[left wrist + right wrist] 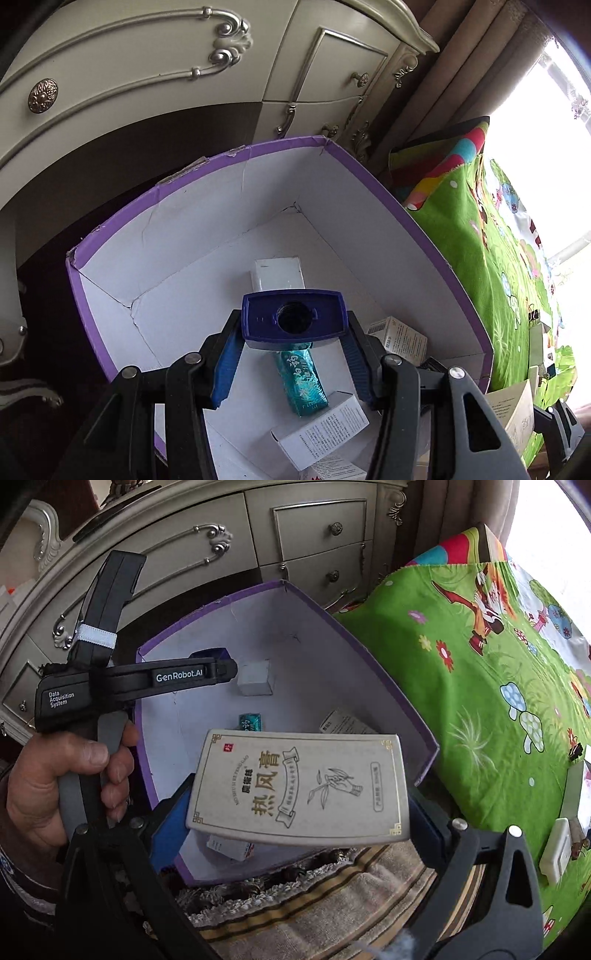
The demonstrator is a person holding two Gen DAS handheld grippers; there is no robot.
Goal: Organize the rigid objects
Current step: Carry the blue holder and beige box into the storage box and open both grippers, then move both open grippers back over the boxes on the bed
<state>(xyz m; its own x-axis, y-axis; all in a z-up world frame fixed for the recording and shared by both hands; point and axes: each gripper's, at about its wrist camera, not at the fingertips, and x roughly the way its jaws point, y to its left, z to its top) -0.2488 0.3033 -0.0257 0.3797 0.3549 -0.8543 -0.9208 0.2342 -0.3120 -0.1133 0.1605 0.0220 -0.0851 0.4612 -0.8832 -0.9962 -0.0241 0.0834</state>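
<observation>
Left tool (295, 354): tilted steeply downward, blue pads clamped on a dark blue cap (293, 320) at the tips.
Right tool (295, 812): angled down, jaws closed on a flat beige carton (301, 788).
Hand (55, 786): wrapped around the left tool's handle.

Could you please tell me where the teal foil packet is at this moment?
The teal foil packet lies on the floor of the purple-rimmed box, directly below the dark blue cap held in the left gripper, between two white cartons.
</observation>
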